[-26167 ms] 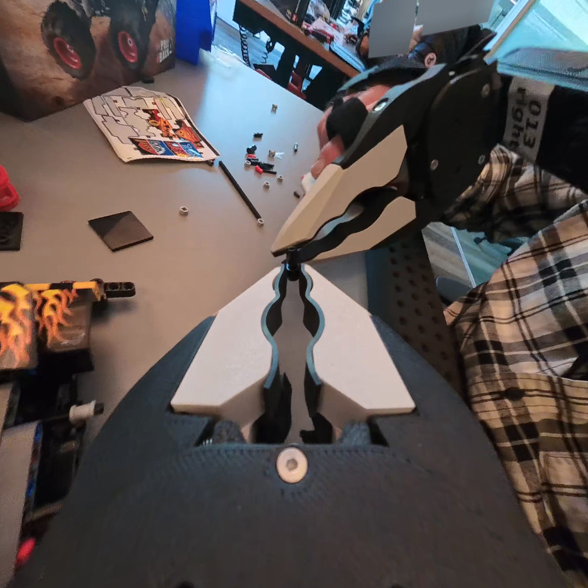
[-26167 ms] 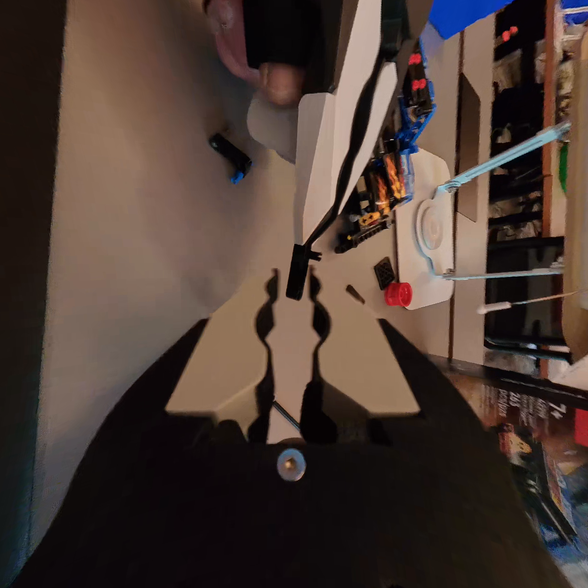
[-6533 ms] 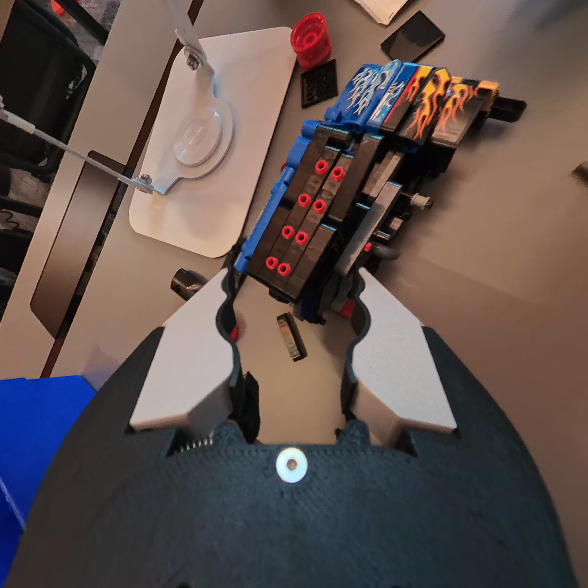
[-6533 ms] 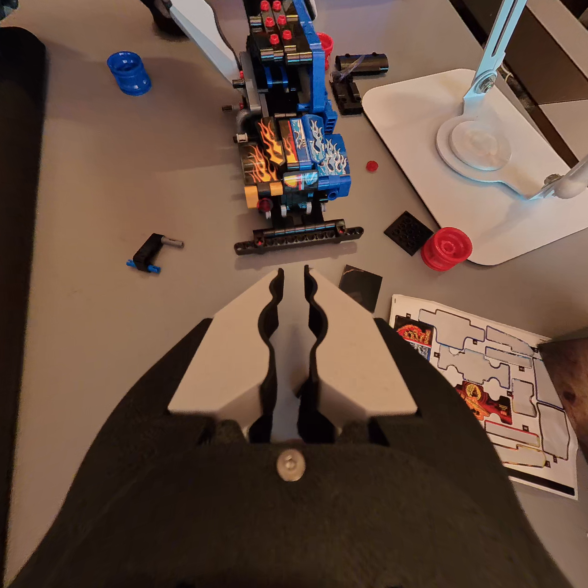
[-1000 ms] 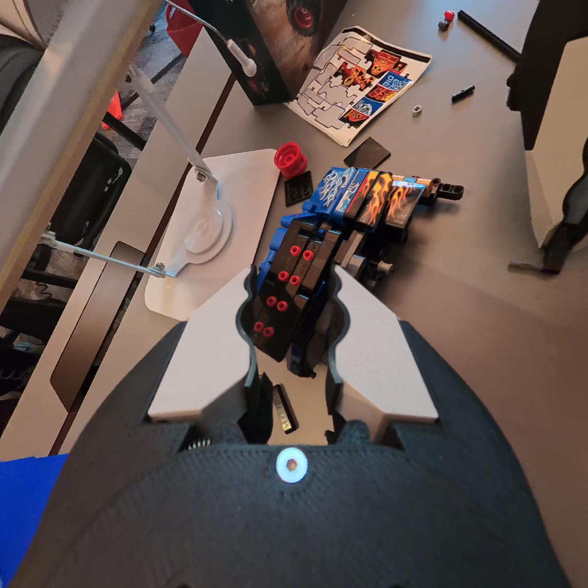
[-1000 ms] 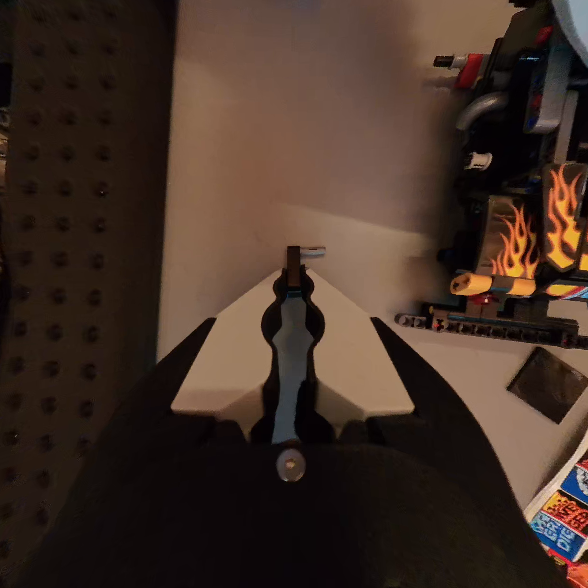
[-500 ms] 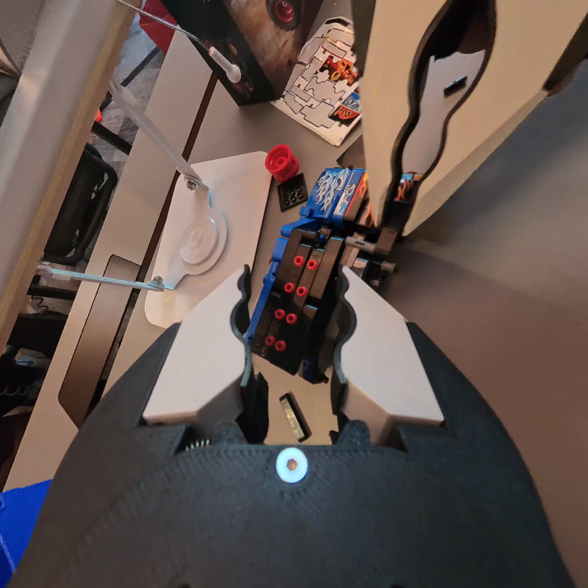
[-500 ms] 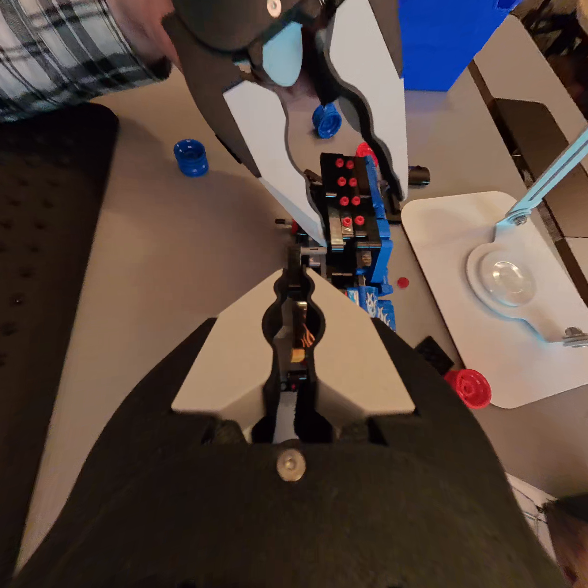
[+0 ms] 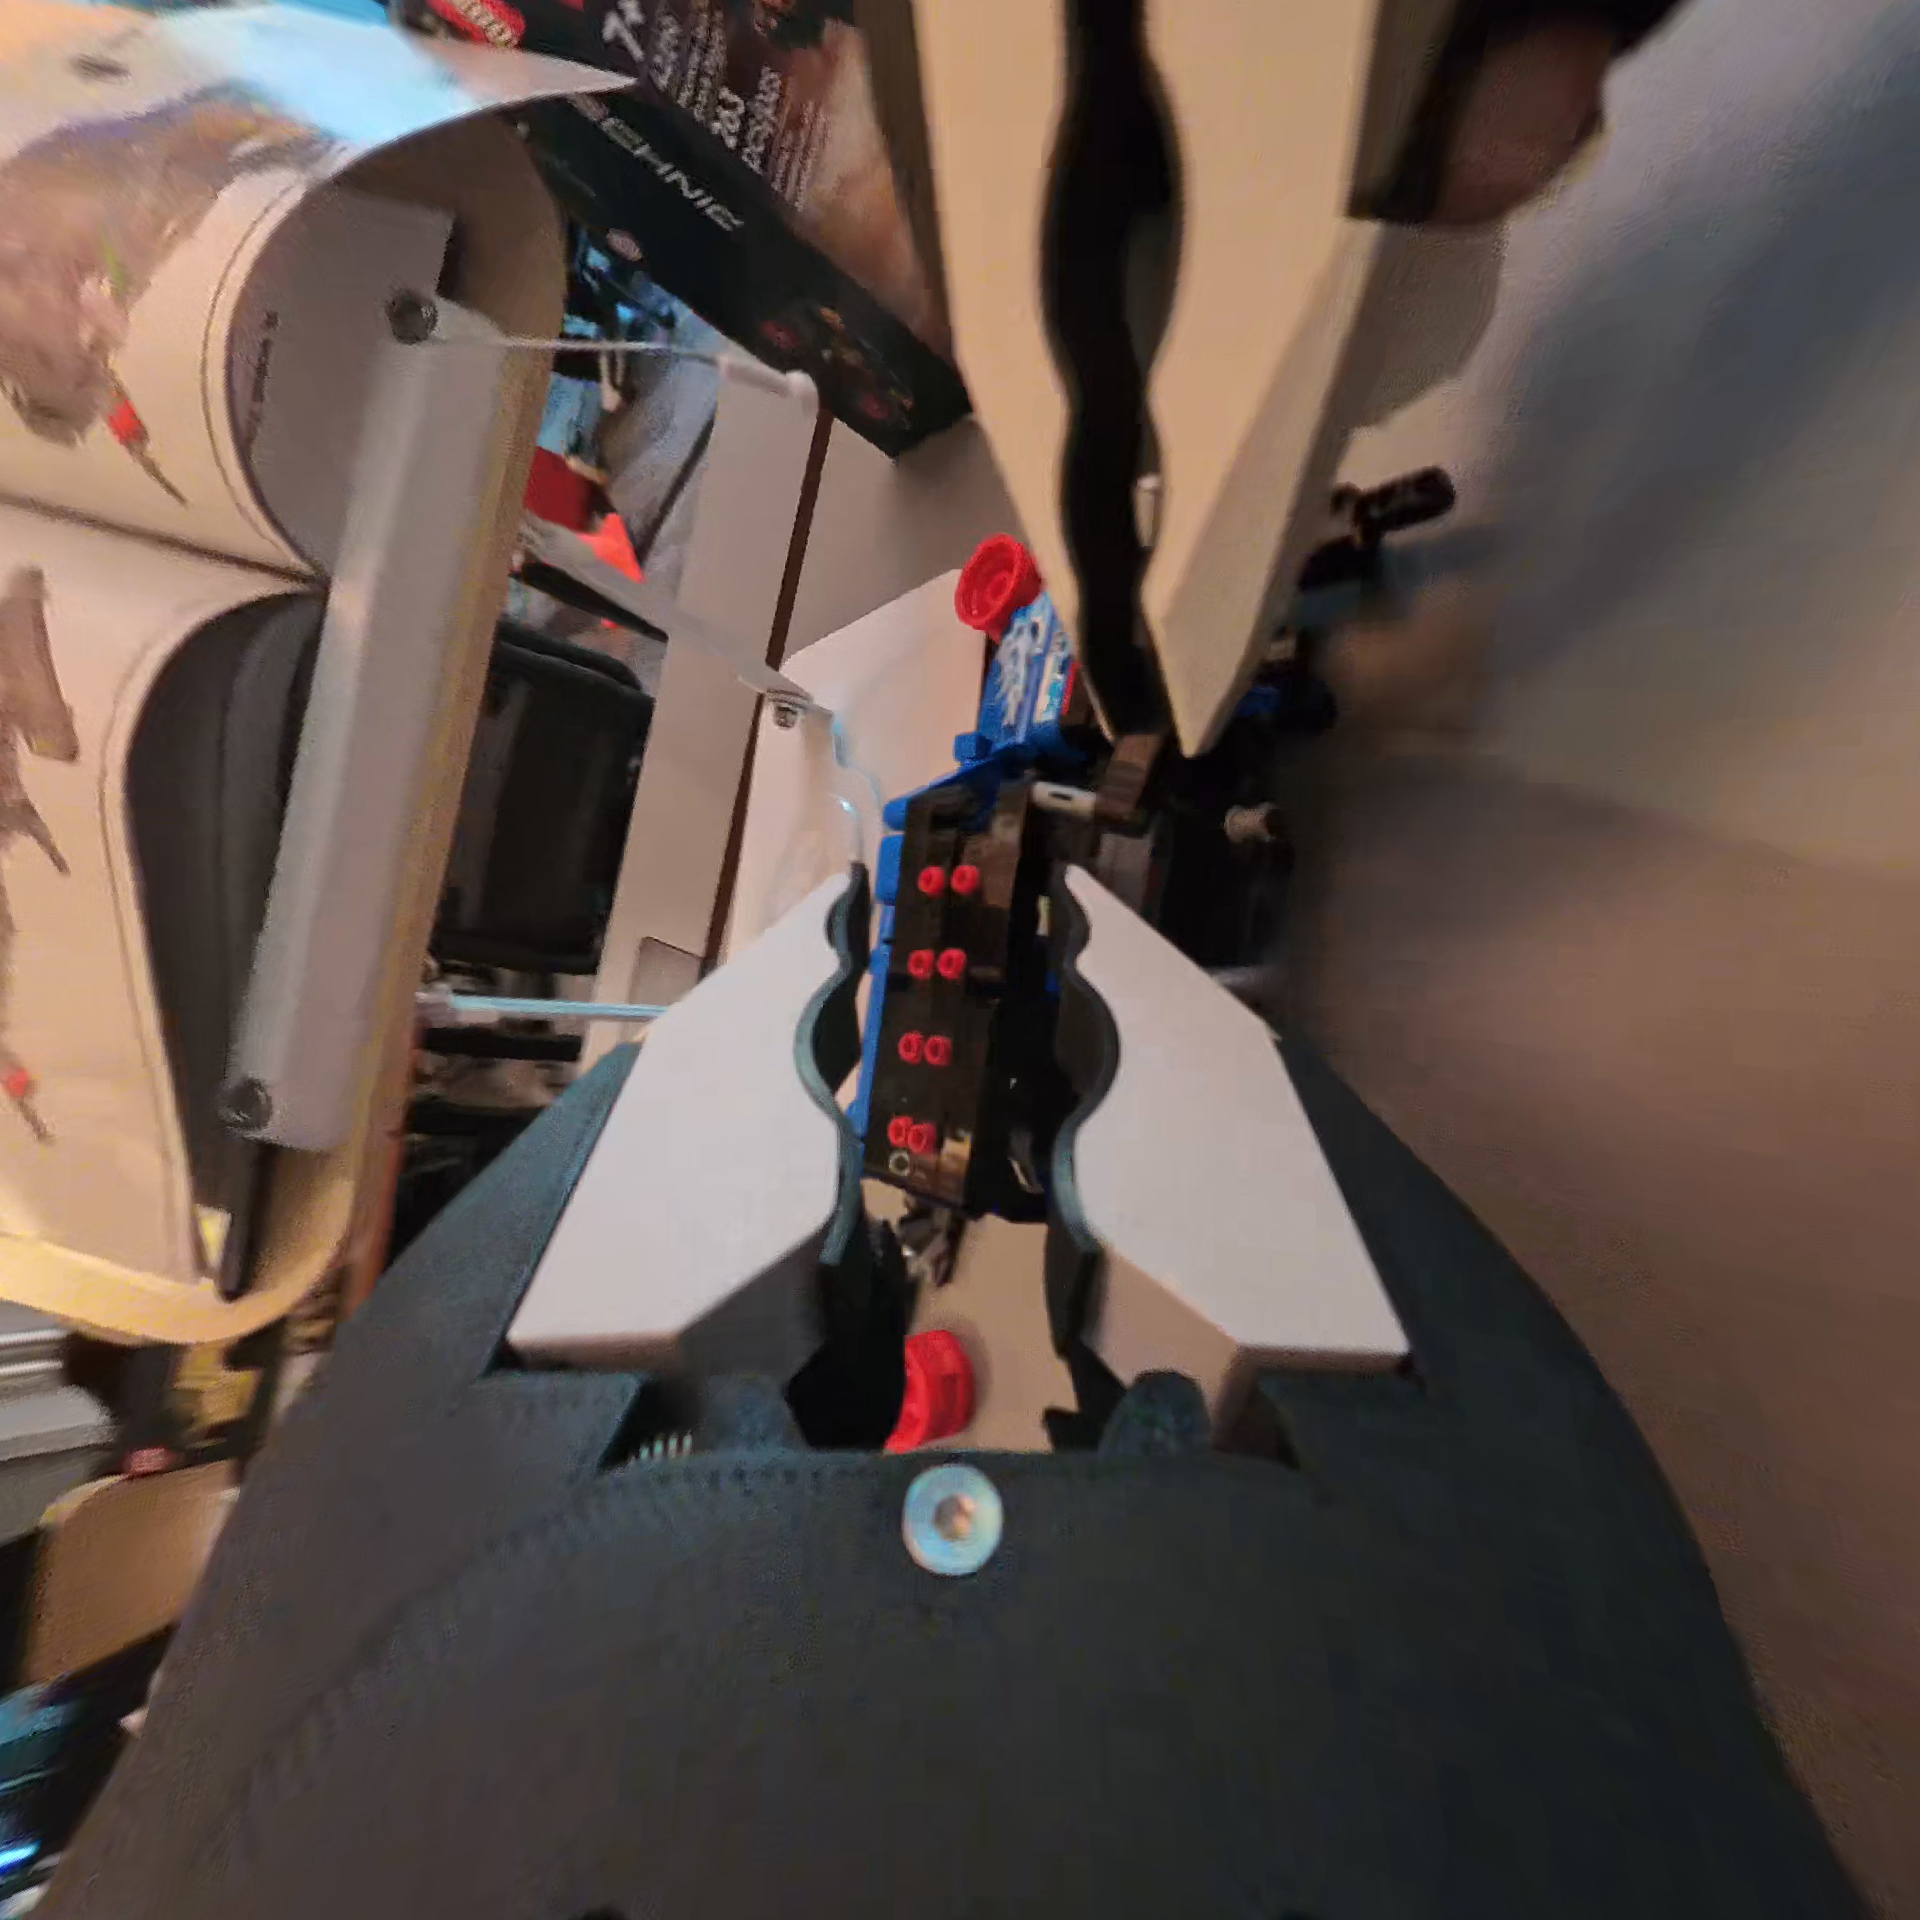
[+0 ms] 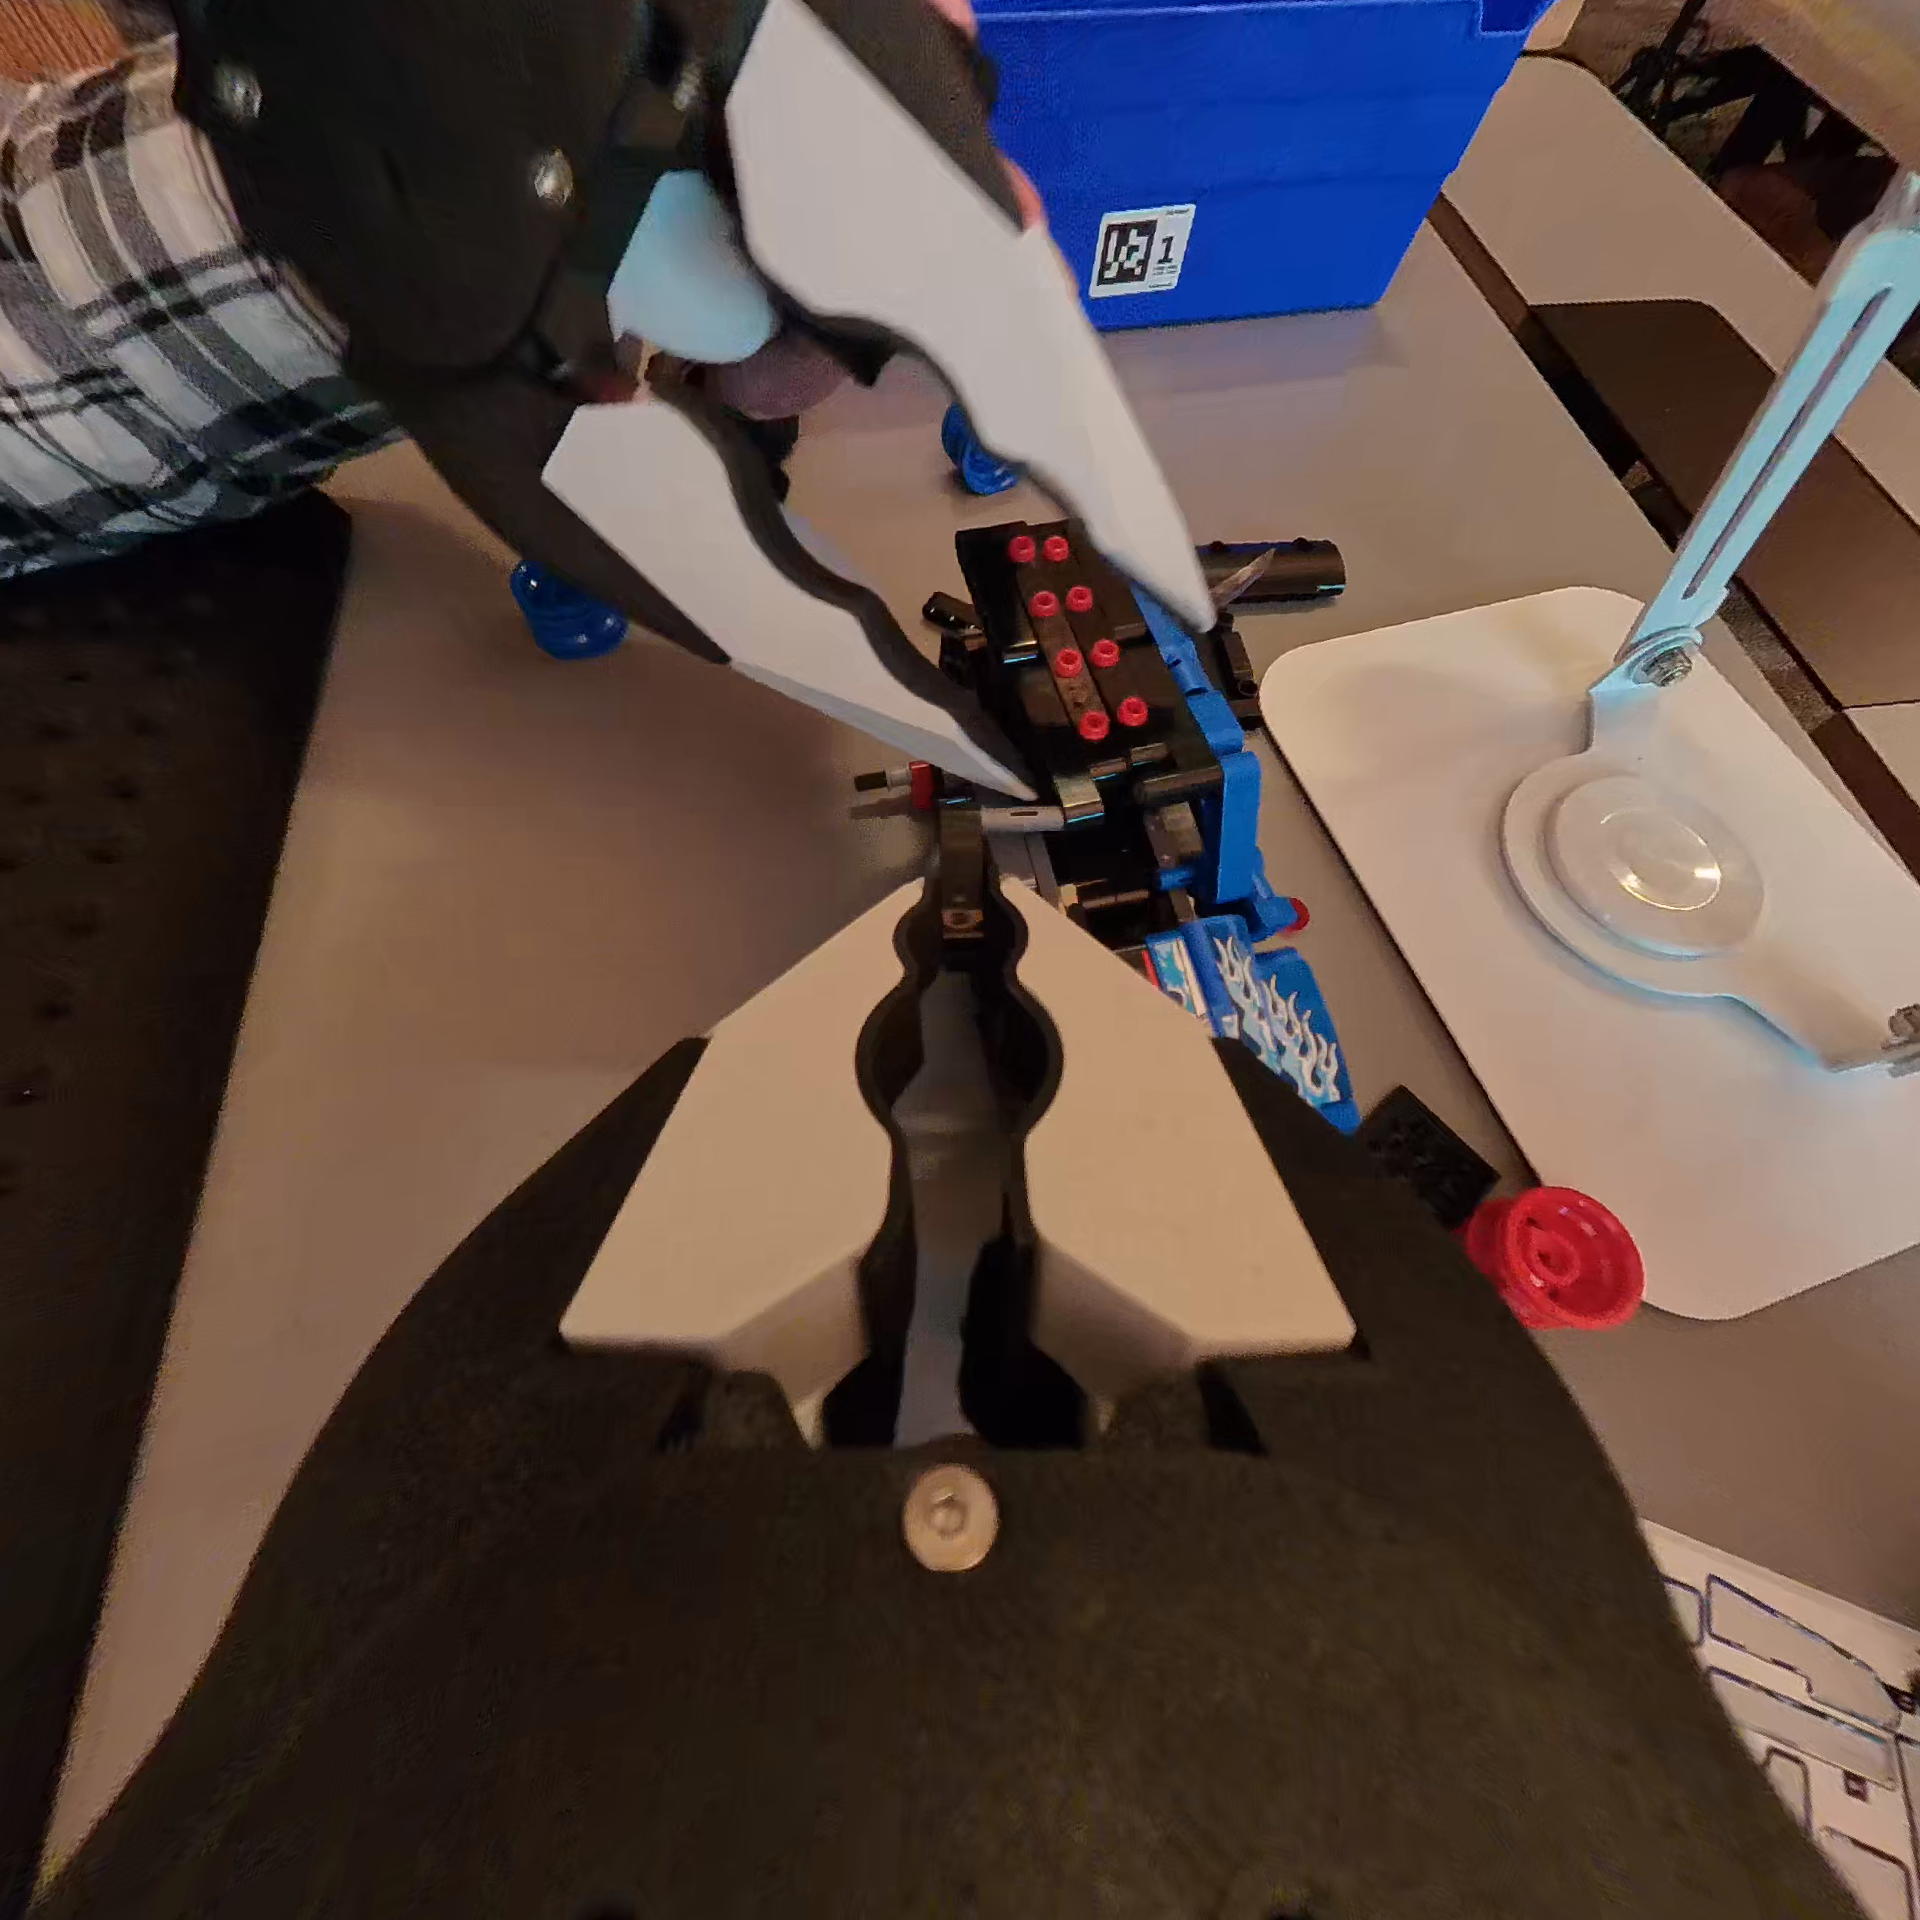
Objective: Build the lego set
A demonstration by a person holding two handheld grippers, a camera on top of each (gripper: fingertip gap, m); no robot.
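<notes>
Since a second ago the small black connector piece (image 10: 961, 868) has travelled from bare tabletop up to the side of the lego truck (image 10: 1117, 727), and the view from the left has tipped steeply, so the model may now be lifted or tilted. That truck, black with red pins on top and blue flame-printed panels, lies on the grey tabletop (image 10: 540, 935) beside a white lamp base (image 10: 1455, 935). The left hand-held gripper (image 9: 956, 1039) straddles its rear end, fingers against both flanks, apparently clamping it steady. The right hand-held gripper (image 10: 961, 904) is pinched on the connector, whose grey axle points at the chassis near a red-tipped pin.

The step in hand looks like pinning this connector onto the chassis side. Next calls for lining the axle up with its hole and pushing straight in while the left grip resists; whether it has already entered the hole cannot be told. Loose red wheel hub (image 10: 1553, 1257) and blue hubs (image 10: 566, 613) wait nearby.
</notes>
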